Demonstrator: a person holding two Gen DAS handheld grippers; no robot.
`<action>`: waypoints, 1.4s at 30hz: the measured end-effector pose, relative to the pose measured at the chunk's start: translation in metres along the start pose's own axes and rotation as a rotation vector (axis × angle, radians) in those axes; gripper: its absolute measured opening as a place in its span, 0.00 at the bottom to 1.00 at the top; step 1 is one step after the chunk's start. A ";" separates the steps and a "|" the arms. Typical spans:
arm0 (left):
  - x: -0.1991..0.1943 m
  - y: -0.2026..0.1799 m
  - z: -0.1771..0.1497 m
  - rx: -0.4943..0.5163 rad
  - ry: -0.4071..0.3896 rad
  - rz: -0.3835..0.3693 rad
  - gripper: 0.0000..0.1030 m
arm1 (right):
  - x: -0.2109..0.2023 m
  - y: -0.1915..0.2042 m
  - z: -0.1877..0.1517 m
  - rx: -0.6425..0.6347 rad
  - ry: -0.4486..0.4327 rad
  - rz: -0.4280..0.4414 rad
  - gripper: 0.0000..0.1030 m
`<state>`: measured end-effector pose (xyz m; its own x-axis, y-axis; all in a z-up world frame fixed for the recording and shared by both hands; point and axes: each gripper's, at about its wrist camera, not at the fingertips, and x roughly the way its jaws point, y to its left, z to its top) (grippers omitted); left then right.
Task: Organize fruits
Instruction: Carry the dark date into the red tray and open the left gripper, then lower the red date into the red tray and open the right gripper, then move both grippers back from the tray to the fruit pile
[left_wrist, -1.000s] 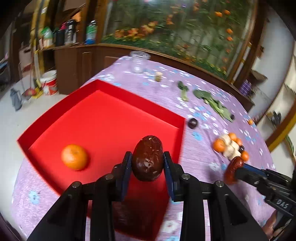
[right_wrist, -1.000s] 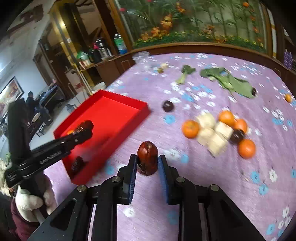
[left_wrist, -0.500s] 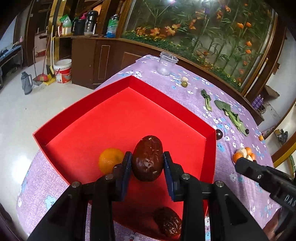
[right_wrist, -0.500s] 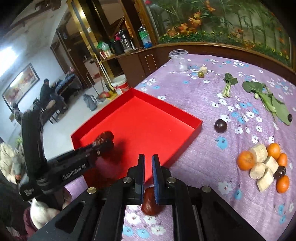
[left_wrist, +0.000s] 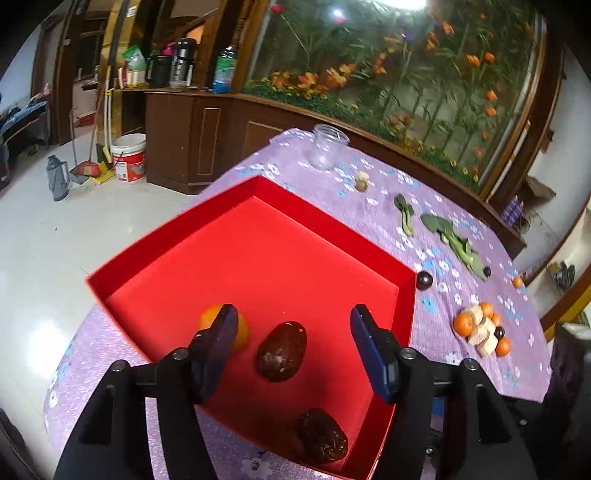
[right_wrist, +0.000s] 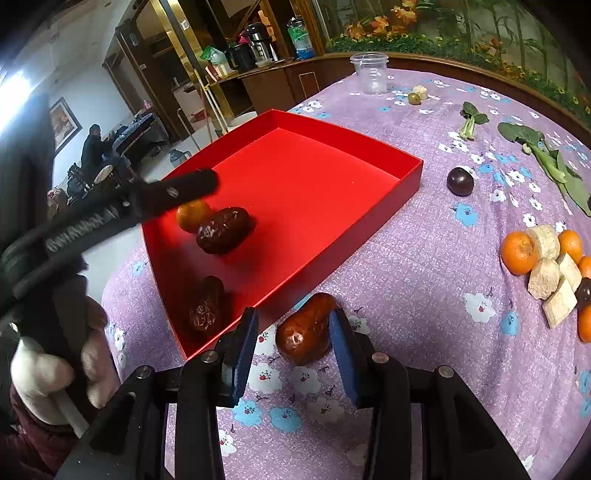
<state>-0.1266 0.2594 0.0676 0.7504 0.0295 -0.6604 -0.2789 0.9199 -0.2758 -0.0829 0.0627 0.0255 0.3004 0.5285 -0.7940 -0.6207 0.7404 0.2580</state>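
Note:
A red tray (left_wrist: 404, 314) (right_wrist: 369, 218) lies on the purple flowered tablecloth. In it are an orange (left_wrist: 242, 330) (right_wrist: 190, 216), a dark red date (left_wrist: 282, 350) (right_wrist: 223, 230) and a second wrinkled date (left_wrist: 322, 435) (right_wrist: 207, 310). My left gripper (left_wrist: 291, 349) is open and empty above the tray, over the first date. My right gripper (right_wrist: 293, 345) is open; a glossy red date (right_wrist: 304, 334) lies on the cloth between its pads, just outside the tray's near edge.
A dark plum (right_wrist: 460, 181) lies right of the tray. A pile of oranges and pale chunks (right_wrist: 550, 262) is at the right. Green leaves (right_wrist: 546, 158), a clear cup (right_wrist: 371, 74) and small bits lie farther back. The table edge drops to the floor at left.
My left gripper opened and dropped its date into the tray. My right gripper let go of its date beside the tray and now stands open around it.

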 end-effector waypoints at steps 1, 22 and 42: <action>-0.002 0.002 0.000 -0.013 -0.007 0.004 0.63 | 0.002 -0.001 -0.001 0.004 0.005 -0.011 0.43; -0.005 0.032 -0.001 -0.091 -0.005 0.006 0.63 | 0.004 0.029 0.034 -0.014 -0.084 0.029 0.38; -0.017 -0.043 -0.023 0.145 -0.007 0.079 0.80 | -0.057 -0.030 0.003 0.113 -0.284 -0.117 0.77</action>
<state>-0.1404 0.2101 0.0748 0.7341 0.1063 -0.6707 -0.2482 0.9613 -0.1192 -0.0792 0.0118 0.0651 0.5651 0.5198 -0.6407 -0.4907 0.8360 0.2456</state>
